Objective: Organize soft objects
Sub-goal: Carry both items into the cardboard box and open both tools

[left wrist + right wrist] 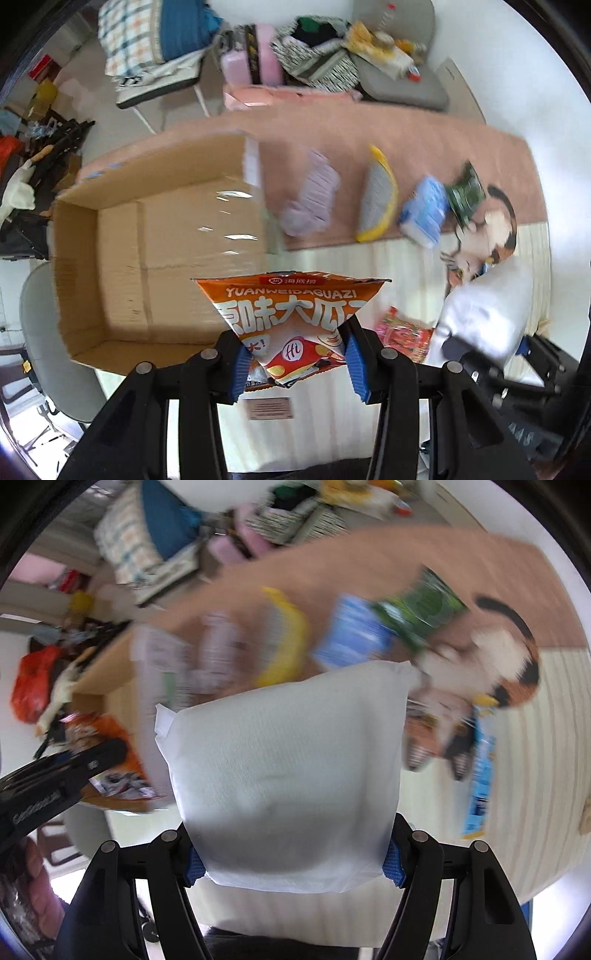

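Observation:
My left gripper (297, 363) is shut on an orange snack bag (291, 317) and holds it above the near edge of an open cardboard box (122, 236). My right gripper (293, 864) is shut on a white soft pack (284, 768), which also shows at the right of the left wrist view (484, 314). On the pink mat (424, 147) lie a lilac pack (314, 195), a grey and yellow pouch (378, 195), a blue pack (424, 210) and a green bag (467, 192). The right wrist view is blurred.
A cat-shaped plush (487, 236) lies at the mat's right end. A red snack packet (402, 334) lies under the white pack. A blue carton (480, 771) lies on the striped cloth. Cluttered chairs (155, 55) and bags (317, 55) stand behind the table.

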Action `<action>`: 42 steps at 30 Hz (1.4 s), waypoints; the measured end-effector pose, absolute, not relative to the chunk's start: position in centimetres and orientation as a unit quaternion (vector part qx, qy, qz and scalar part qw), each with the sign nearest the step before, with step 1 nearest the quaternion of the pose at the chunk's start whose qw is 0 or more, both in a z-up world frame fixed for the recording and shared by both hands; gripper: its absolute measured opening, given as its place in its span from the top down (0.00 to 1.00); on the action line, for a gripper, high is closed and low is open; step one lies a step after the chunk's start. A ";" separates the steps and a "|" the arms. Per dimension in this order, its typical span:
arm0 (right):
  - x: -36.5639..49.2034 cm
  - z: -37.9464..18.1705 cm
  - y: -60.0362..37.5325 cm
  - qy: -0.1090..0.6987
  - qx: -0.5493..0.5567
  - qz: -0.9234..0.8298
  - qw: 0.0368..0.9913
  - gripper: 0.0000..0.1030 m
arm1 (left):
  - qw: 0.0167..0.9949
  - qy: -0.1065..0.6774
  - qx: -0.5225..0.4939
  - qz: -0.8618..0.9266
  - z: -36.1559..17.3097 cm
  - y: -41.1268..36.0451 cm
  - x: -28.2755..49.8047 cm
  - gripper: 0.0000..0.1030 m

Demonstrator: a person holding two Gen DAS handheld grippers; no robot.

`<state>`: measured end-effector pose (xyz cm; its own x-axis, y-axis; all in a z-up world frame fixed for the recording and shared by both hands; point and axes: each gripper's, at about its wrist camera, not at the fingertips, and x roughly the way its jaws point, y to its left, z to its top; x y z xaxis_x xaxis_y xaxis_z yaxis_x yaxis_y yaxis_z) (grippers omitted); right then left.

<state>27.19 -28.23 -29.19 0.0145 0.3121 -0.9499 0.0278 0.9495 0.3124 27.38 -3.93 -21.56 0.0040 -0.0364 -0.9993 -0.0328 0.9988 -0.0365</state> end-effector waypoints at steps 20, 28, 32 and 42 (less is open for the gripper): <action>37.1 -30.8 4.2 0.720 0.056 0.127 0.680 0.28 | 0.609 0.790 -0.062 0.007 -30.5 13.7 42.4 0.60; 39.2 -37.3 6.7 0.737 0.019 0.102 0.668 0.28 | 0.570 0.817 -0.082 -0.019 -35.4 14.1 42.9 0.60; 39.6 -39.1 6.7 0.742 0.009 0.095 0.663 0.26 | 0.557 0.824 -0.102 -0.014 -36.4 14.3 42.4 0.59; 39.2 -37.7 6.7 0.738 0.005 0.104 0.667 0.00 | 0.608 0.790 -0.083 0.002 -30.6 15.9 40.3 0.11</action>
